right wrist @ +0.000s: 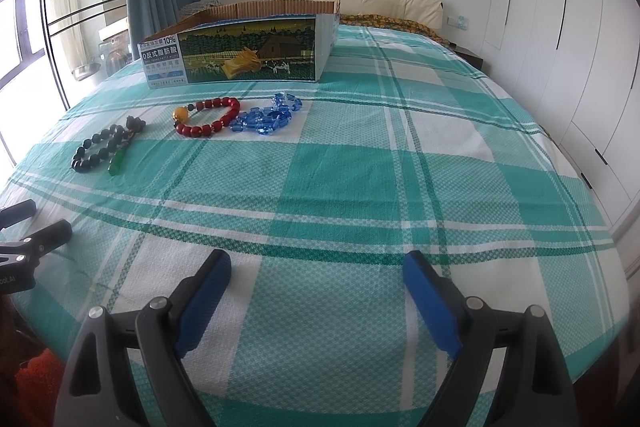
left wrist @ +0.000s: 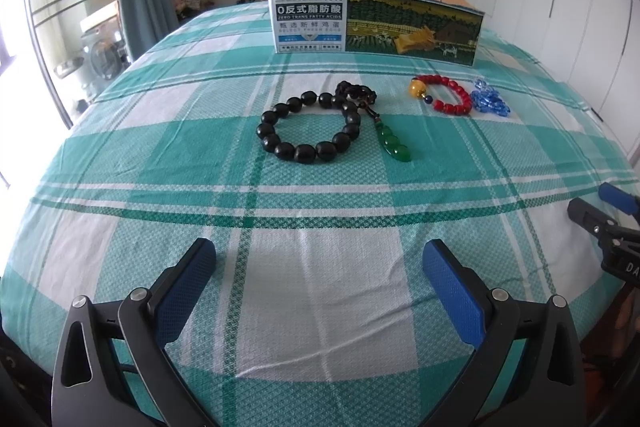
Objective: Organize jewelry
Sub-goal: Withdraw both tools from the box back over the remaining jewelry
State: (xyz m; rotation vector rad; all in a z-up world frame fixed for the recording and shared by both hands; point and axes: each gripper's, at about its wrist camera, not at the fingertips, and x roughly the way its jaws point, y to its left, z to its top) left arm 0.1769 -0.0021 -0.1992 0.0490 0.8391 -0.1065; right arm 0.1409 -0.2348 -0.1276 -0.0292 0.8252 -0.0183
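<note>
Only the right view shows the floral pillow (right wrist: 394,21), probably.

A black bead bracelet (left wrist: 308,129) lies flat as an open ring at the frame's centre, touching a dark beaded string with a green pendant (left wrist: 394,143) on its right. Further right, a red bead bracelet (left wrist: 446,95) with one amber bead lies against a heap of clear blue beads (left wrist: 488,101). Behind them, at upper centre, stands an open printed cardboard box (left wrist: 376,23)
</note>
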